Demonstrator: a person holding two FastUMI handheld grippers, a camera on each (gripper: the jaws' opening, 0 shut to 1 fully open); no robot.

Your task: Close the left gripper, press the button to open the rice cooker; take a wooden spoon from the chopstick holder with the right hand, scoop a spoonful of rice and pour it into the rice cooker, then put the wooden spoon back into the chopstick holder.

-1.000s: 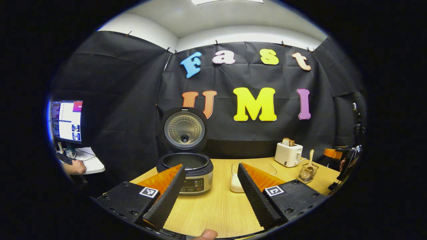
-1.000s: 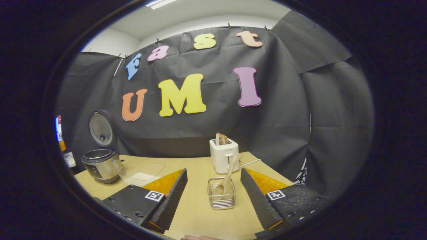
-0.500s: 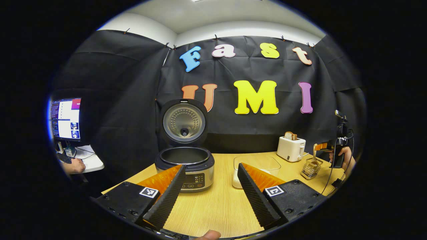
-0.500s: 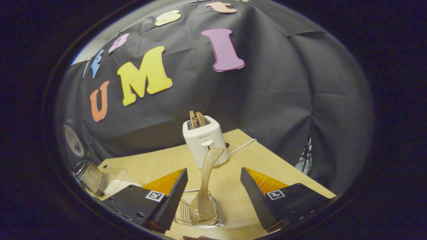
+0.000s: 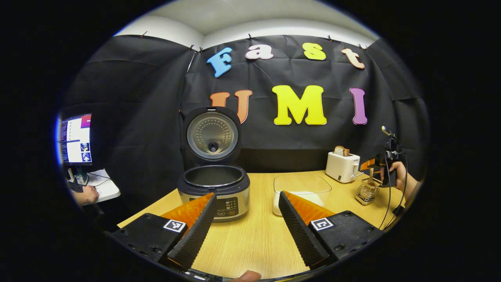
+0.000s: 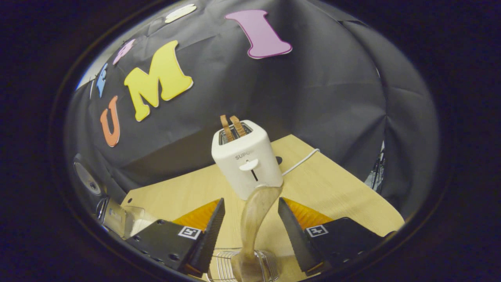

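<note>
The rice cooker [image 5: 213, 190] stands on the table with its lid [image 5: 212, 135] raised and its pot showing. My left gripper [image 5: 247, 194] hovers open in front of it, holding nothing. To the right of the cooker is a clear container of rice [image 5: 301, 190]. The wire chopstick holder [image 5: 367, 192] holds the wooden spoon [image 5: 370, 176], with the right gripper [image 5: 385, 166] and a hand just above it. In the right gripper view, the wooden spoon [image 6: 256, 213] rises from the holder [image 6: 221, 270] between the fingers of my open right gripper [image 6: 250, 199]. Neither finger touches it.
A white toaster [image 6: 244, 160] with bread slices stands just behind the holder, its cord trailing right. The cooker [image 6: 113, 215] and container [image 6: 135, 219] sit far left in the right gripper view. A monitor [image 5: 74, 139] and a person's hand [image 5: 88, 194] are beyond the table's left edge.
My right gripper has come down and forward over the holder, so the spoon handle now stands between its open fingers. The left gripper has shifted only slightly and stays open.
</note>
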